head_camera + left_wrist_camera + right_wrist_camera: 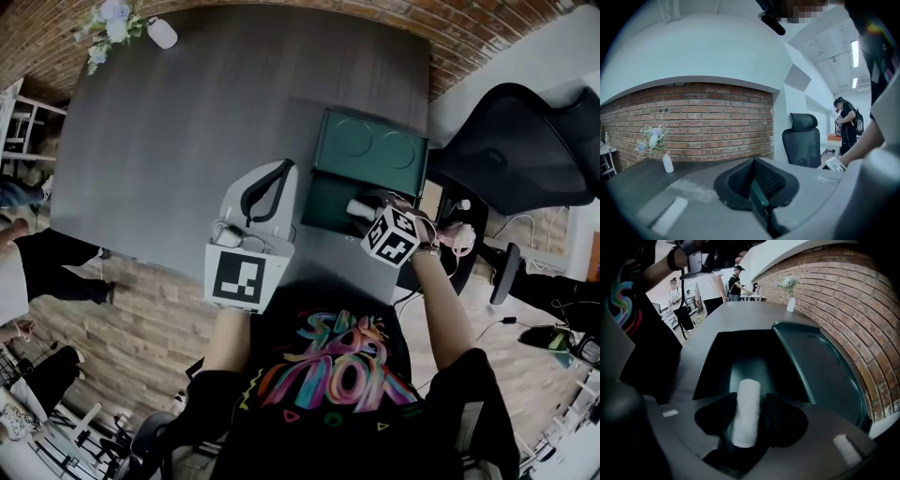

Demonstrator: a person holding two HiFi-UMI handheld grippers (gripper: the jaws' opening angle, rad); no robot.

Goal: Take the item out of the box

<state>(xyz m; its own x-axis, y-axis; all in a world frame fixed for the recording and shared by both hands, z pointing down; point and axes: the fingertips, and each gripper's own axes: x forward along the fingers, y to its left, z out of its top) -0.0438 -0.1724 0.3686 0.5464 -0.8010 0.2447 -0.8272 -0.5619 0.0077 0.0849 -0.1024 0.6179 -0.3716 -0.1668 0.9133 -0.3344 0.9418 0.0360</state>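
White roll (746,413) sits loose between our right gripper's (747,401) spread jaws; left gripper (753,180) is shut. We'd centre it, squeeze gently, lift straight.

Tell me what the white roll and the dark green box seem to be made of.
White roll: probably cloth or paper; matte, slightly rough surface, no shine. Box: likely moulded plastic, possibly painted metal; smooth dark green walls with a faint sheen, round shapes pressed into the lid.

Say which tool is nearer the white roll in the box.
Right. The right tool straddles the white roll inside the green box, jaws open; the left tool grips the box's left edge, apart from the roll.
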